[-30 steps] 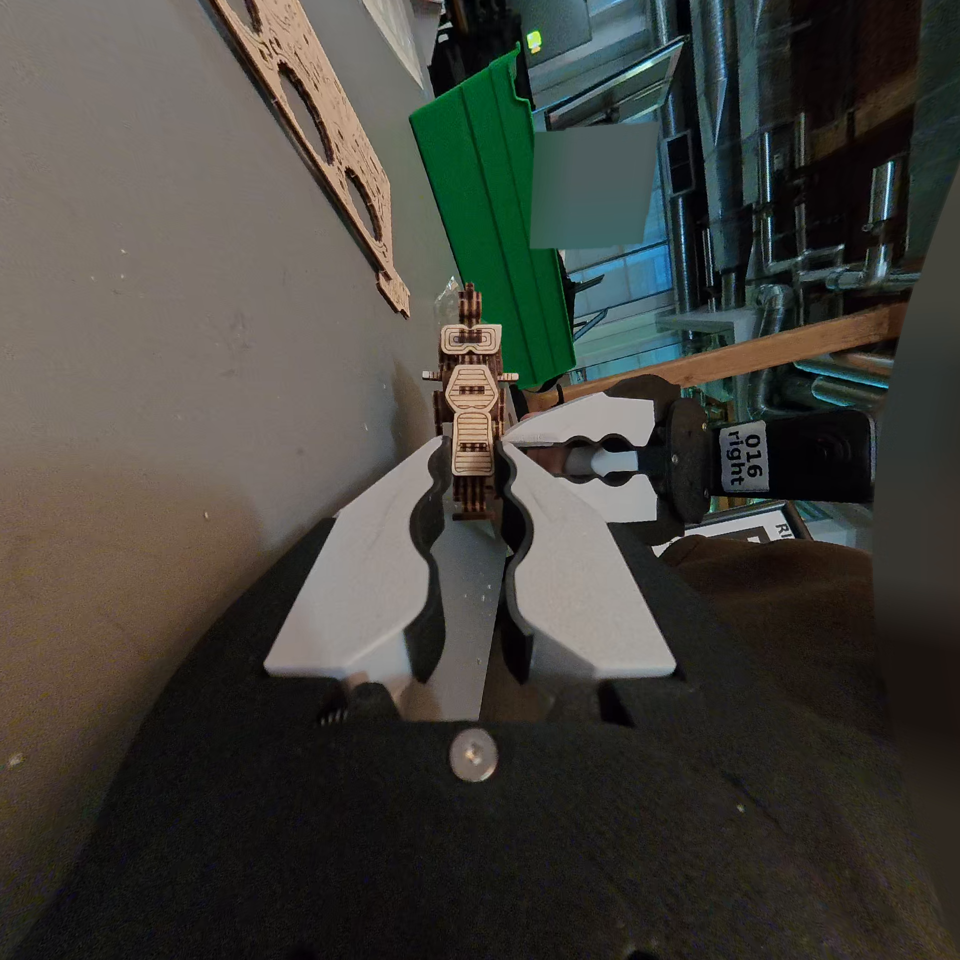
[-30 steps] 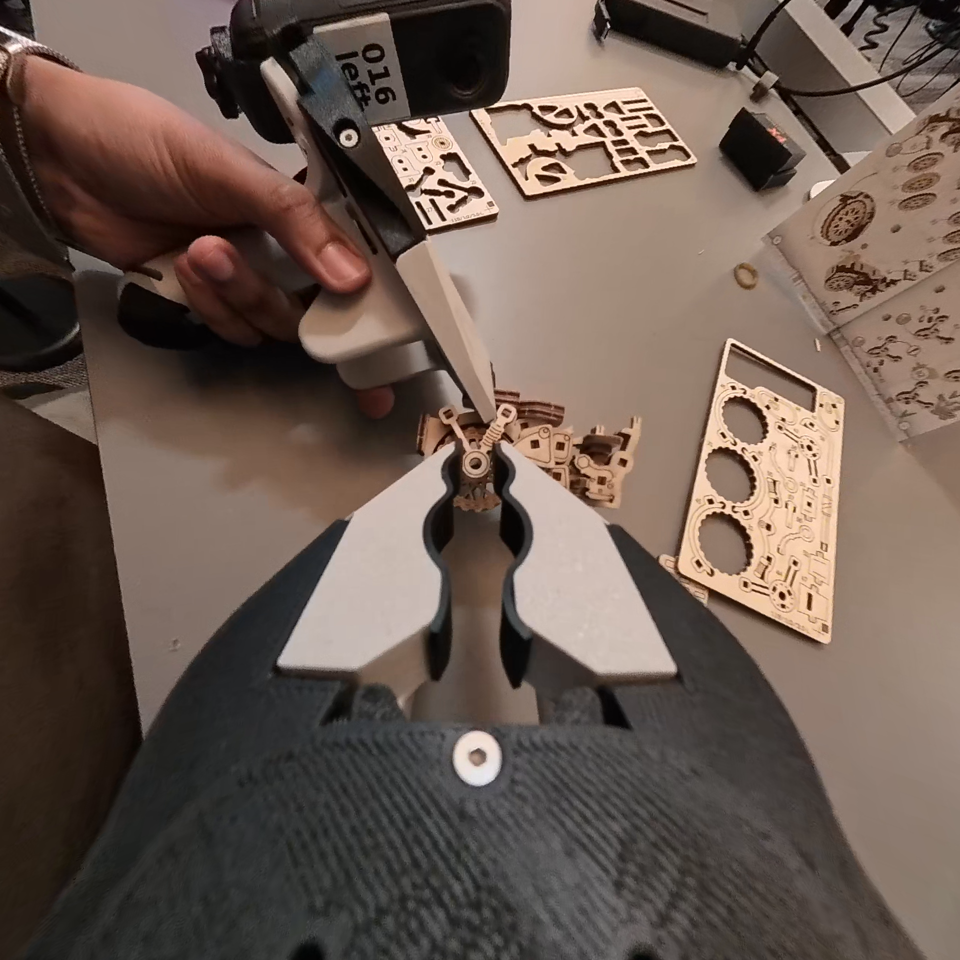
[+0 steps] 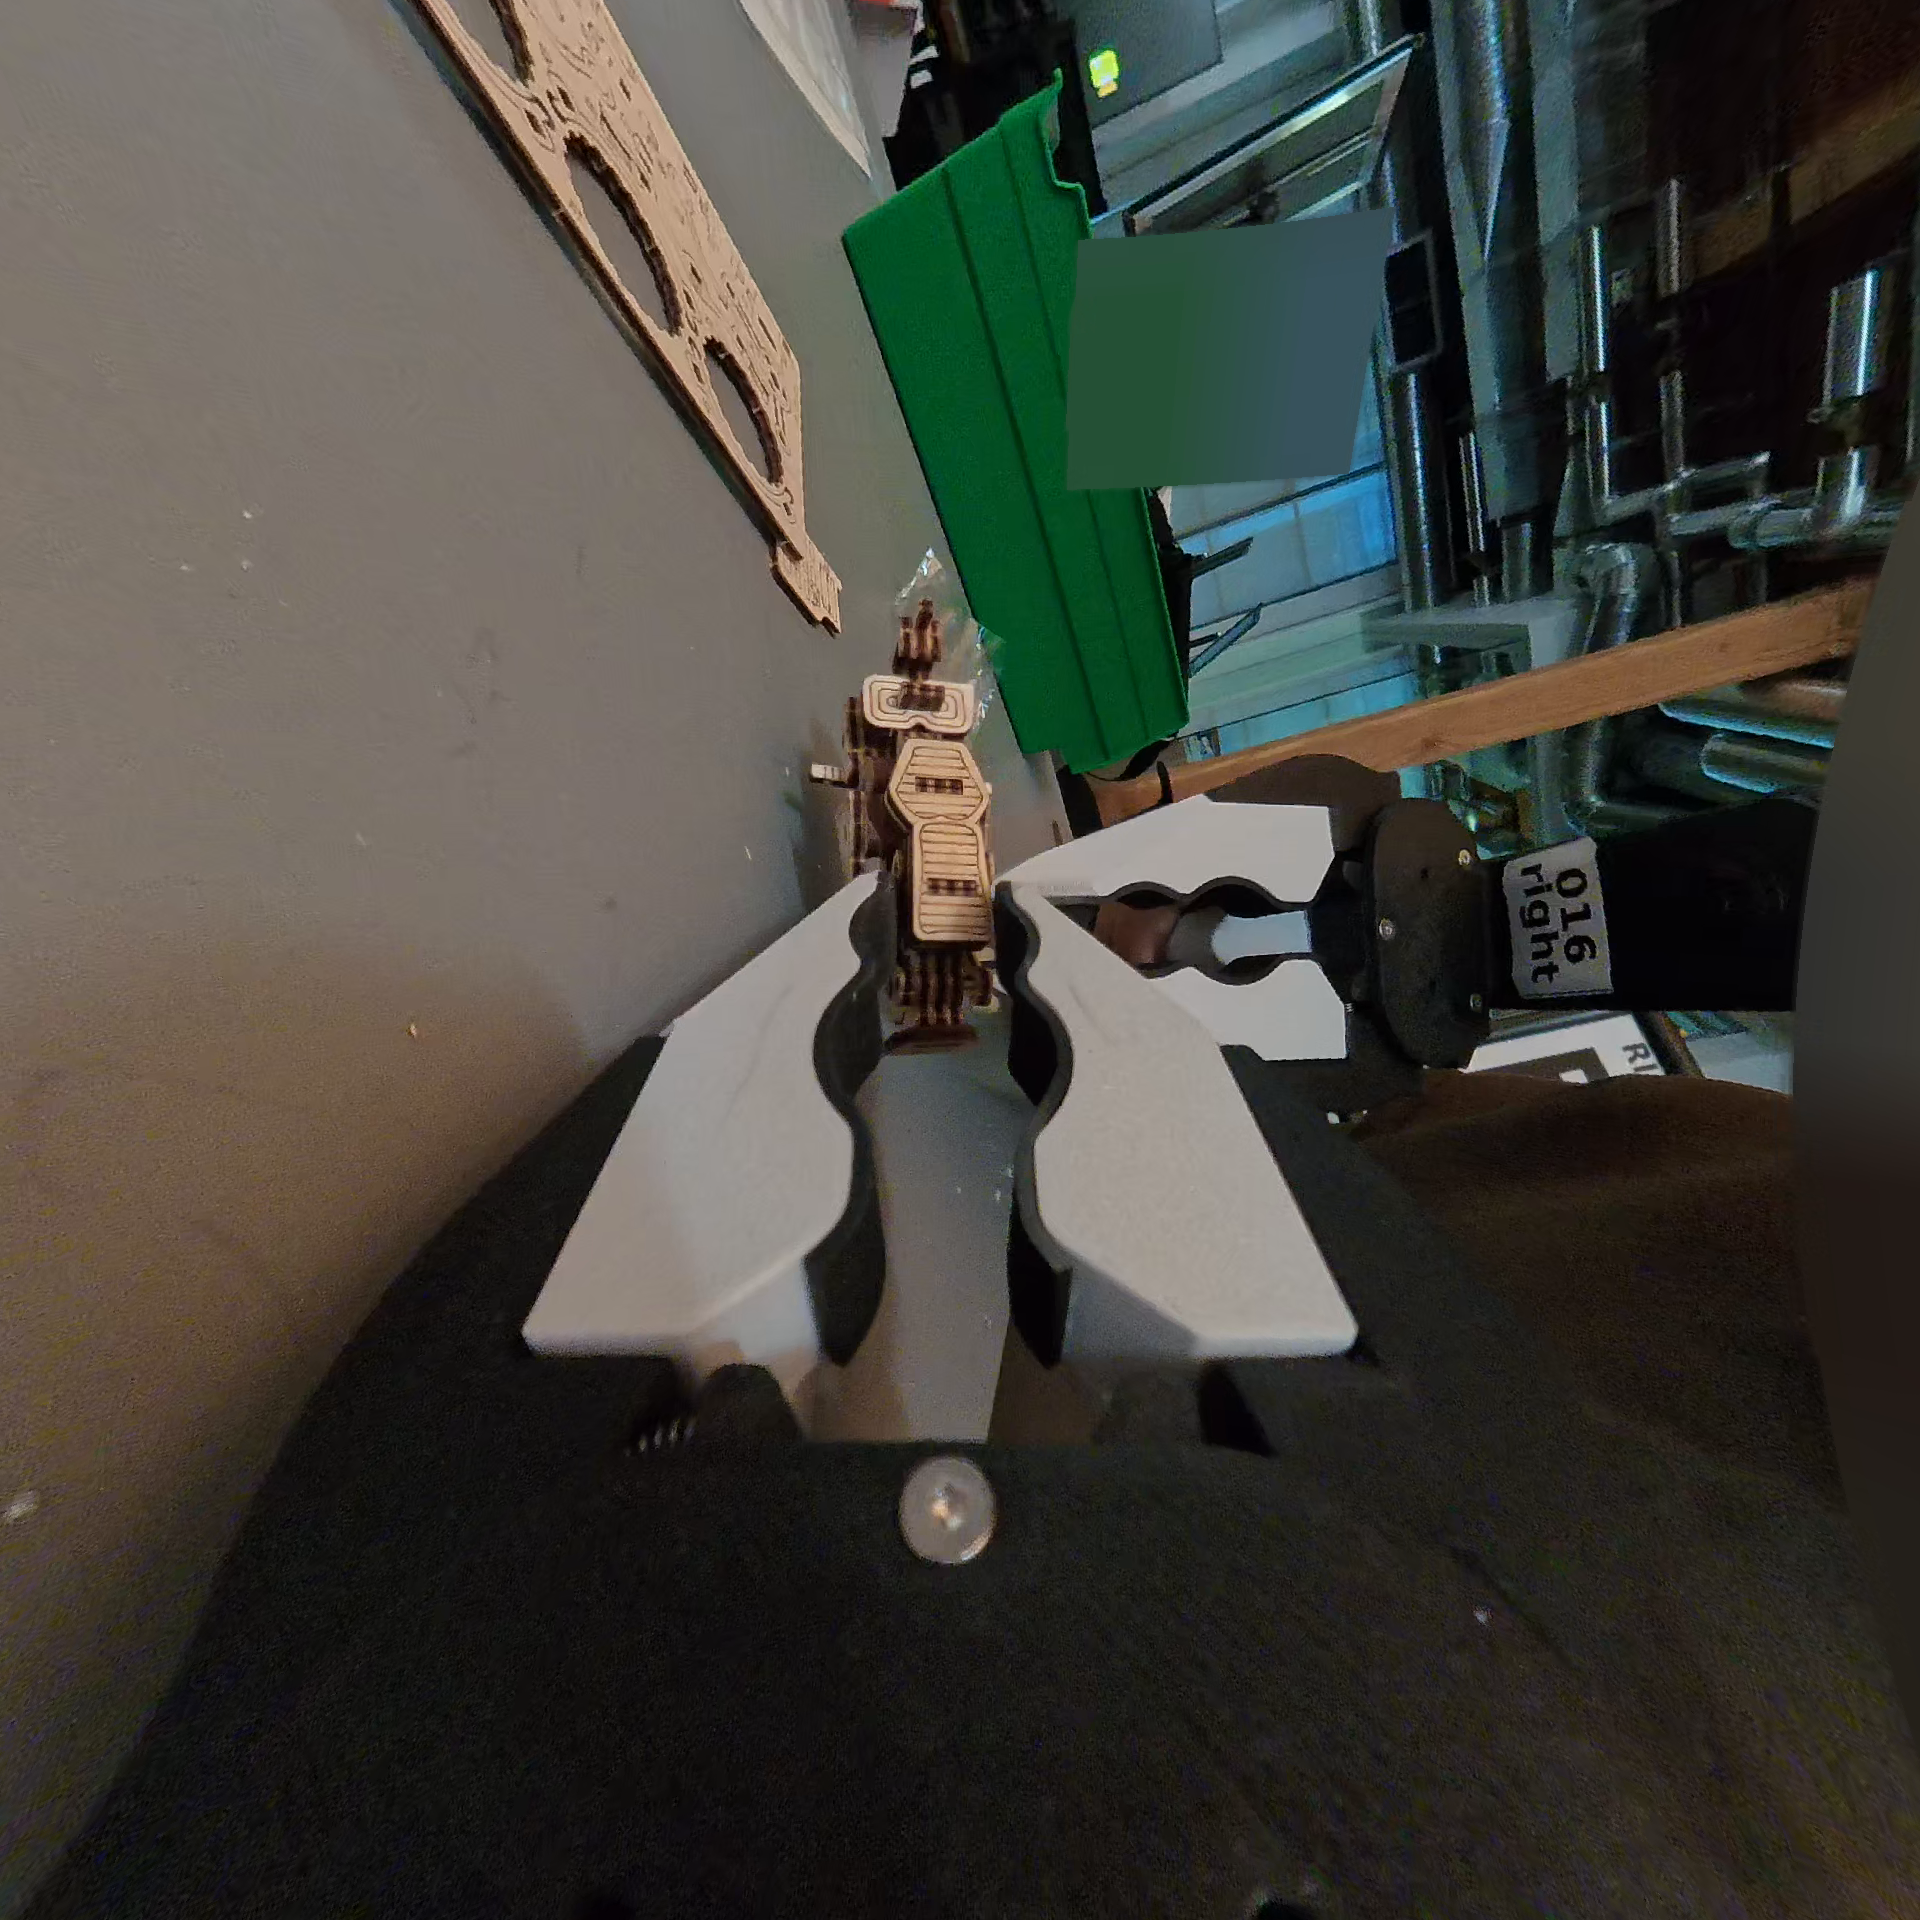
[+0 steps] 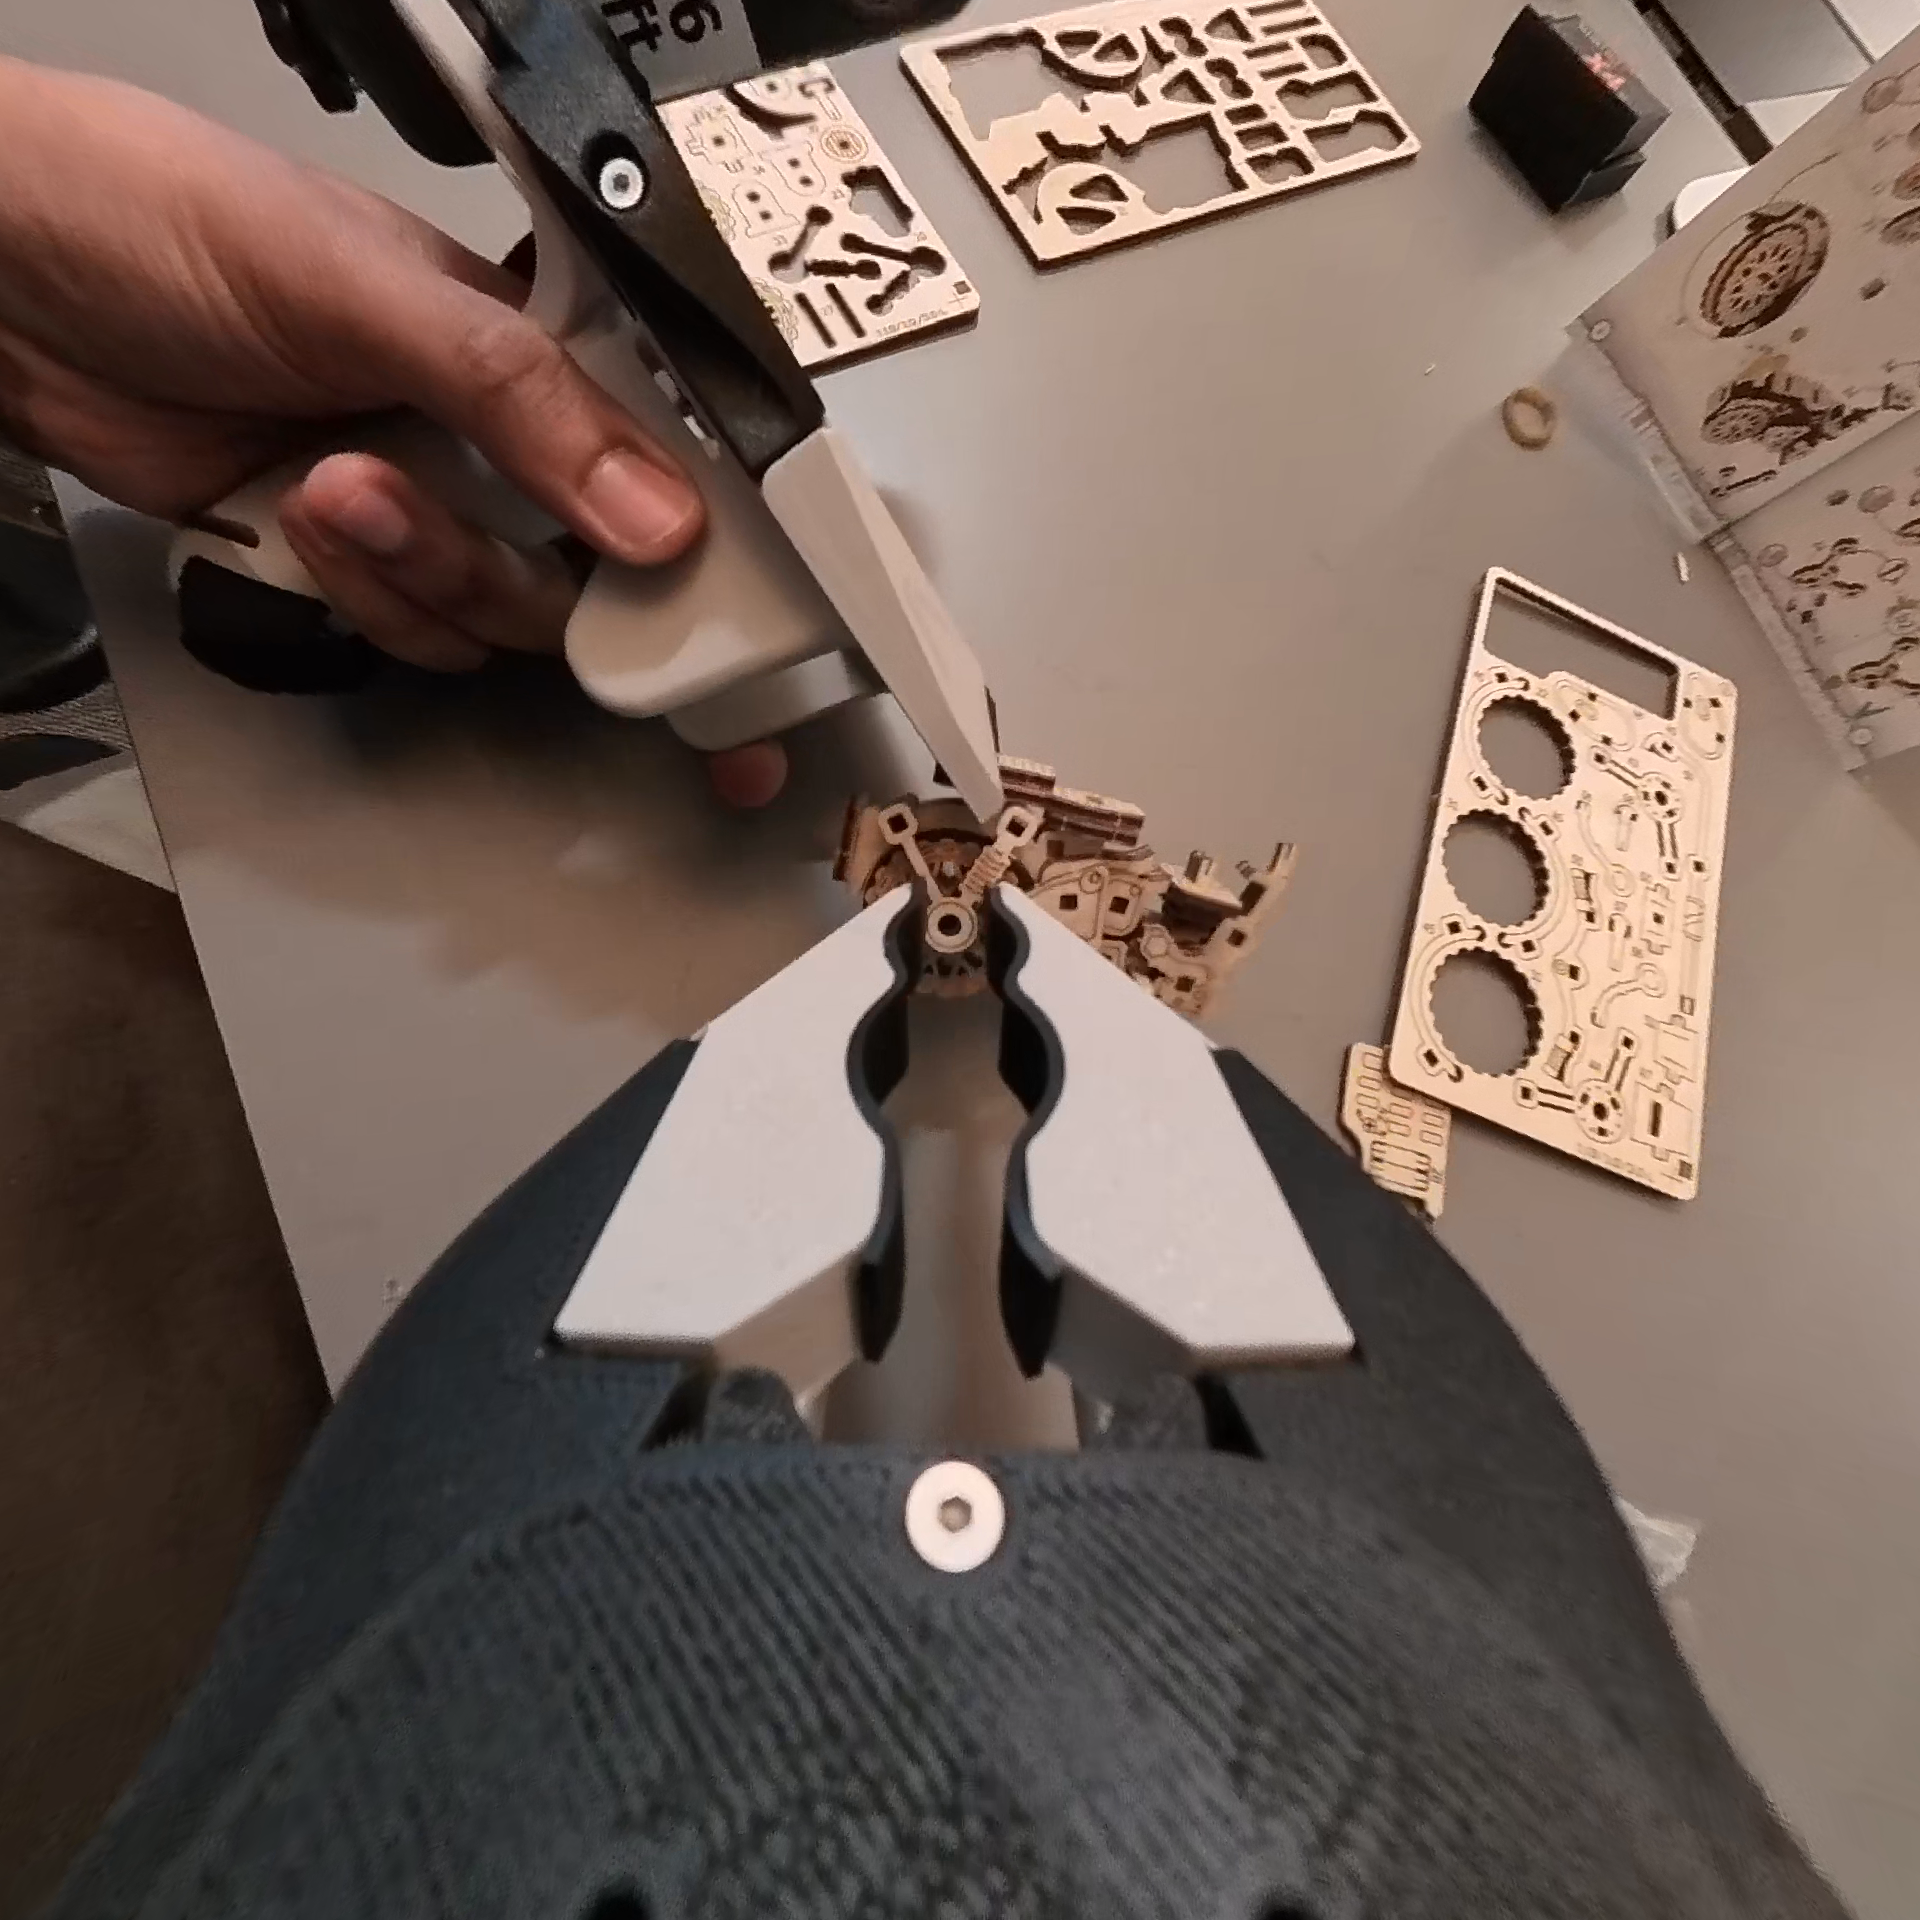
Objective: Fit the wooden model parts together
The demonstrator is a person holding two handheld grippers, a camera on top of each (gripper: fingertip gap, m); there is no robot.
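While the grey worktop [image 4: 1195,540] and the punched sheets on it lie as they did a second ago, we find the change in our two tools. The three-hole sheet [image 4: 1558,883] sits just right of the work, and two more sheets [image 4: 1153,135] lie farther back, all apart from the model.

Our left gripper [image 3: 940,925] has turned a little about the model [image 3: 930,831]. Its fingers [image 3: 748,1122] stand narrowly apart with the model's end between their tips, and they appear to pinch it, though we cannot see contact on both sides. The model rests on the worktop, near the middle, its far end pointing towards the green bin [image 3: 997,436].

Our right gripper [image 4: 951,925] has come in closer. Its fingers [image 4: 748,1143] are nearly closed around the small hub piece [image 4: 948,923], from which two rods fan upward, and this piece now sits against the model's side.

We judge that the hub piece is at its seat and that pressing it home is the step in hand. With the left grip so light, the model could twist under the push.
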